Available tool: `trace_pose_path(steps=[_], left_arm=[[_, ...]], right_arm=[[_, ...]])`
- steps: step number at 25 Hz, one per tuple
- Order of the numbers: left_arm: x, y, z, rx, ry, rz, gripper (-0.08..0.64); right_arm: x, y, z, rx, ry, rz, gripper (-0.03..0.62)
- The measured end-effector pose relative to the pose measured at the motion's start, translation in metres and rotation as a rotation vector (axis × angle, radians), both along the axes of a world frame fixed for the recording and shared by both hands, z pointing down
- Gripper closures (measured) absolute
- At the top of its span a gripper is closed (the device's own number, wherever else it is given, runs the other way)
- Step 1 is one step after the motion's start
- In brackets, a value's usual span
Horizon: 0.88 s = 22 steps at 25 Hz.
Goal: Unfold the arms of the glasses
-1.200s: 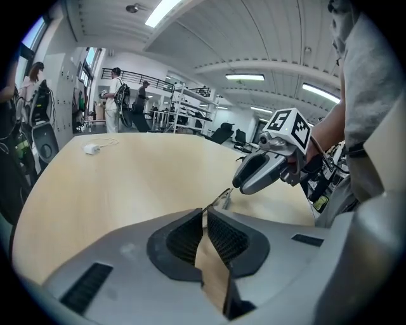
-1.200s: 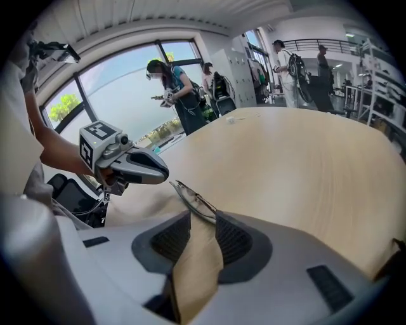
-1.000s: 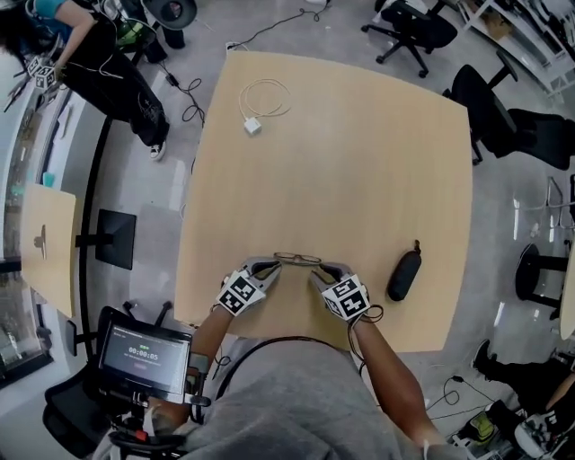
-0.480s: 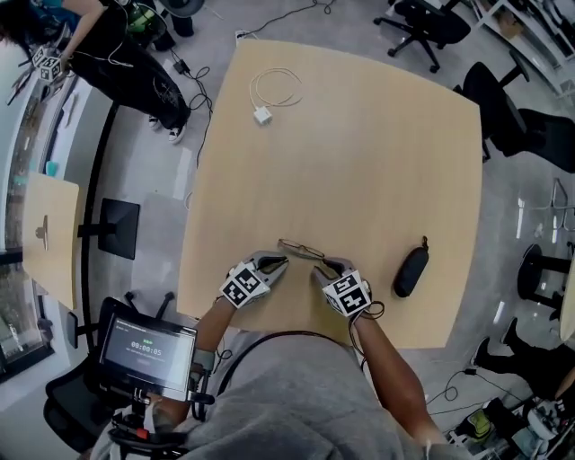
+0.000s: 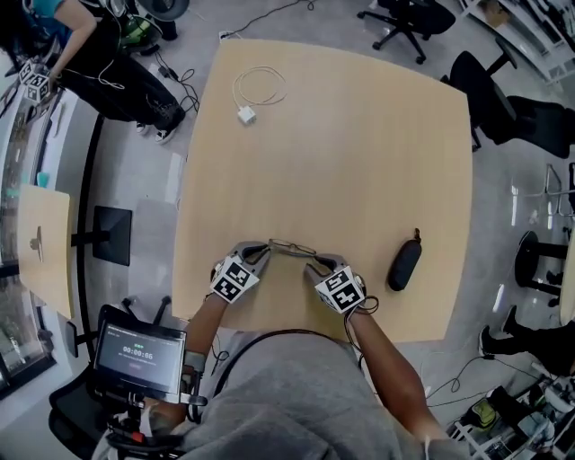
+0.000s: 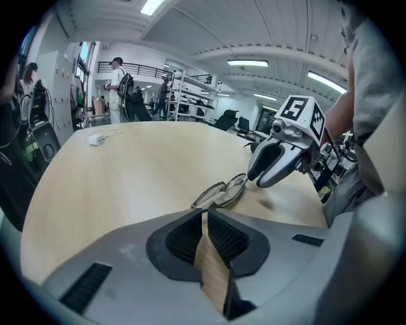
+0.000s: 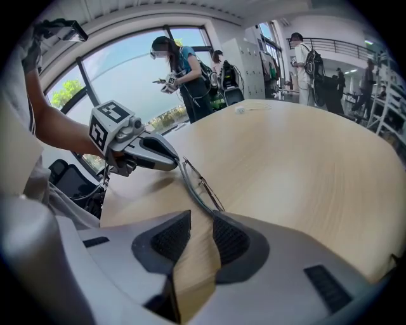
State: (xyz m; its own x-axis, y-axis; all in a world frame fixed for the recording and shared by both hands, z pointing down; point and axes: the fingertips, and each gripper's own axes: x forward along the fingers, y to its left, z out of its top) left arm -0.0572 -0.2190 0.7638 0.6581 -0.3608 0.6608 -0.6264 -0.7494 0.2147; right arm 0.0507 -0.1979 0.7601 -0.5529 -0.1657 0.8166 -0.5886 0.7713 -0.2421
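Thin-rimmed glasses (image 5: pixel 292 247) lie near the front edge of the wooden table (image 5: pixel 359 135), between my two grippers. My left gripper (image 5: pixel 266 249) has its jaws almost together on the left end of the frame. In the left gripper view the glasses (image 6: pixel 222 192) reach out from the tips of the left gripper (image 6: pixel 205 212). My right gripper (image 5: pixel 312 262) is at the other end. In the right gripper view a grey arm of the glasses (image 7: pixel 193 190) runs down into the gap of the right gripper (image 7: pixel 202 217), whose pads stand apart with table showing between them.
A black glasses case (image 5: pixel 404 262) lies to the right of my right gripper. A white charger with its coiled cable (image 5: pixel 247 110) sits at the table's far left. Office chairs (image 5: pixel 409 22) stand beyond the table, and a small screen (image 5: pixel 139 352) is at my lower left.
The glasses have turned from lying level between the grippers to a slant, left end farther from me. My left gripper has shifted with that end; the right one stayed put.
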Motion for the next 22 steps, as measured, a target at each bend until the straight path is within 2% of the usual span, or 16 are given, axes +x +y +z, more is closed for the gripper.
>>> trace_pose_path(steps=[5, 12, 22], left_arm=[[0.013, 0.013, 0.007, 0.010, -0.030, 0.106, 0.552], [0.017, 0.028, 0.009, -0.034, -0.015, 0.166, 0.552], [0.032, 0.055, 0.017, -0.086, 0.032, 0.167, 0.552]], right_arm=[[0.001, 0.003, 0.006, 0.014, 0.007, -0.022, 0.483], [0.002, 0.009, 0.000, -0.006, 0.021, -0.048, 0.483], [-0.002, 0.029, 0.007, -0.039, -0.007, -0.085, 0.483]])
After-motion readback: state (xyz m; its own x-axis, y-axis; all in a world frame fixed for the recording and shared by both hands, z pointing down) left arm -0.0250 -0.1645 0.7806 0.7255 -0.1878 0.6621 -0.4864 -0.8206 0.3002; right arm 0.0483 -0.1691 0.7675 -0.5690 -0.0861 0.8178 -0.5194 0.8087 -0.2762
